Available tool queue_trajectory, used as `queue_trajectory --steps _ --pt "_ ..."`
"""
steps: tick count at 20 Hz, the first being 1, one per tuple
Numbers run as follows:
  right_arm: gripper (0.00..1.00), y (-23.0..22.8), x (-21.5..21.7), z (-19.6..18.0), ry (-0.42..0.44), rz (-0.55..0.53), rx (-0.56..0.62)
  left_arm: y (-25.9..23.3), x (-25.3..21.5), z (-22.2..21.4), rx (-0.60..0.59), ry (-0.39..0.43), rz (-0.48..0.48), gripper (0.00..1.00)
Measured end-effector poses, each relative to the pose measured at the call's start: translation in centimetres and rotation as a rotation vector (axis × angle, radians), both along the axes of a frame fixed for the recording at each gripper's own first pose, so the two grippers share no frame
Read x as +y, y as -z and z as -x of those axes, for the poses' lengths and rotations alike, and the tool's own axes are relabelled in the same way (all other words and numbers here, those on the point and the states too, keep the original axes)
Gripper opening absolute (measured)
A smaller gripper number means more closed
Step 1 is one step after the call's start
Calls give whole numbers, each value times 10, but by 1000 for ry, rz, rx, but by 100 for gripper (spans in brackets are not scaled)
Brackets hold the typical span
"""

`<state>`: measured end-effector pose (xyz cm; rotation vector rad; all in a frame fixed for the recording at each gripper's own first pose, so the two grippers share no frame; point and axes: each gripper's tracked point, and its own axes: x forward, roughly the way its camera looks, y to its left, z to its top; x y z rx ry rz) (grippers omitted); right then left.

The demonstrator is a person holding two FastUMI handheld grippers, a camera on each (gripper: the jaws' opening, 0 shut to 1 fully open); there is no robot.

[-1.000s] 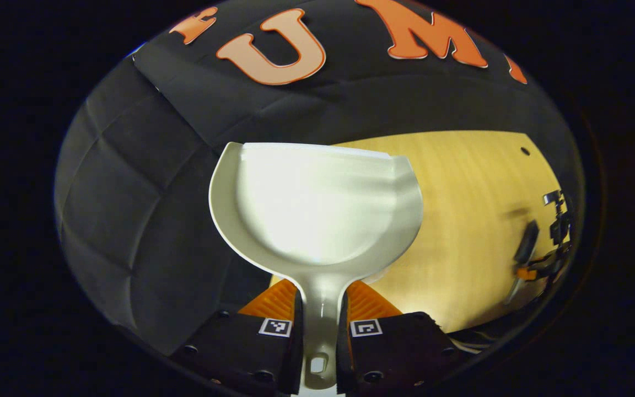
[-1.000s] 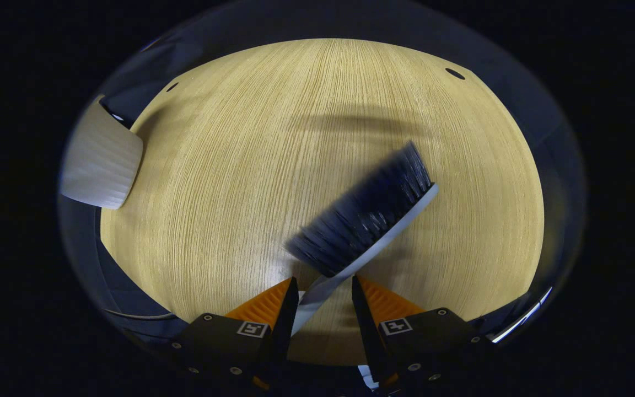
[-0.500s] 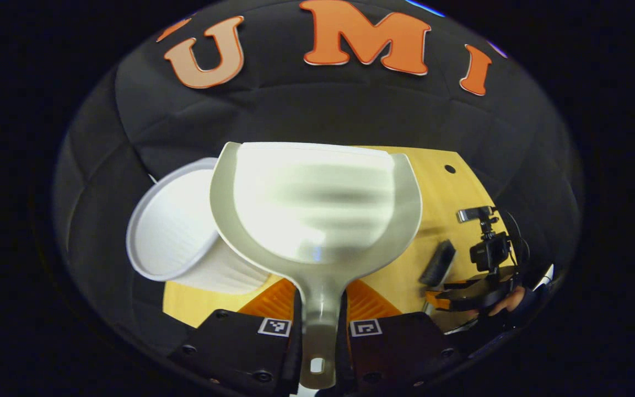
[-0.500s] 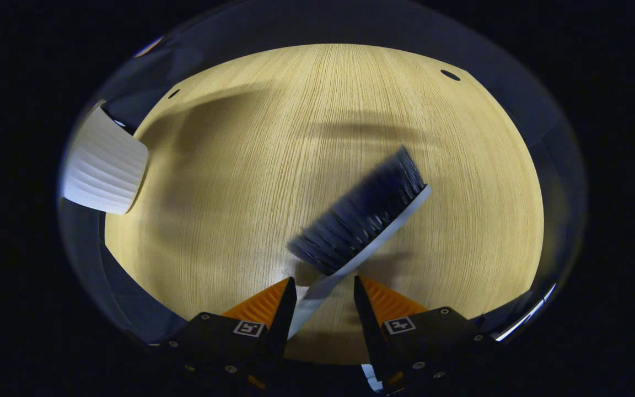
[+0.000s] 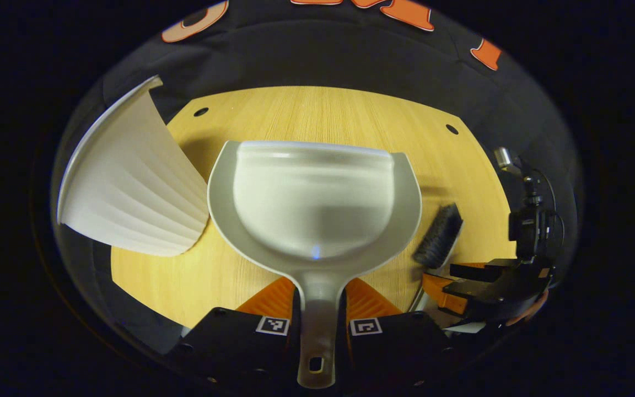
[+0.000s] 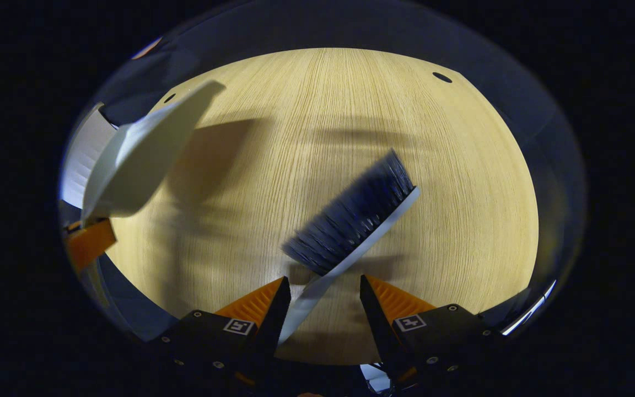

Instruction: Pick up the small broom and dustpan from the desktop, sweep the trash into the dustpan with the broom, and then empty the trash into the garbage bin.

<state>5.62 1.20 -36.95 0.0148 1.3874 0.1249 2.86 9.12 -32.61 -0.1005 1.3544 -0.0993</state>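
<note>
Dustpan hovering empty above the desktop, beside the garbage bin, handle clamped in the left gripper. Broom riding slantwise in the right gripper; whether both fingers are pressing its handle, unclear. Apparently finishing after emptying.

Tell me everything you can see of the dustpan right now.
The dustpan is pale grey-white, plastic by its look, with a rounded scoop, a raised rim, a straight front lip and a narrow handle ending in a hanging hole. The scoop looks empty. The left gripper clamps the handle between both fingers, holding the pan above the desk, mouth pointing away. The bin stands beside it on its left; contact is unclear.
</note>
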Motion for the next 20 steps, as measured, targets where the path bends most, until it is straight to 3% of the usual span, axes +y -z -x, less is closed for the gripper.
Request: queue_trajectory --steps 8,12,18,20 --pt "77 2 0 1 -1 11 8 55 -2 14 97 -12 27 26" --pt "77 2 0 2 5 6 7 59 5 13 100 27 32 26" --pt "83 -1 2 -1 16 -2 -3 46 16 11 102 87 43 37" --pt "88 -3 2 -3 26 -3 -13 37 19 7 81 117 64 54"
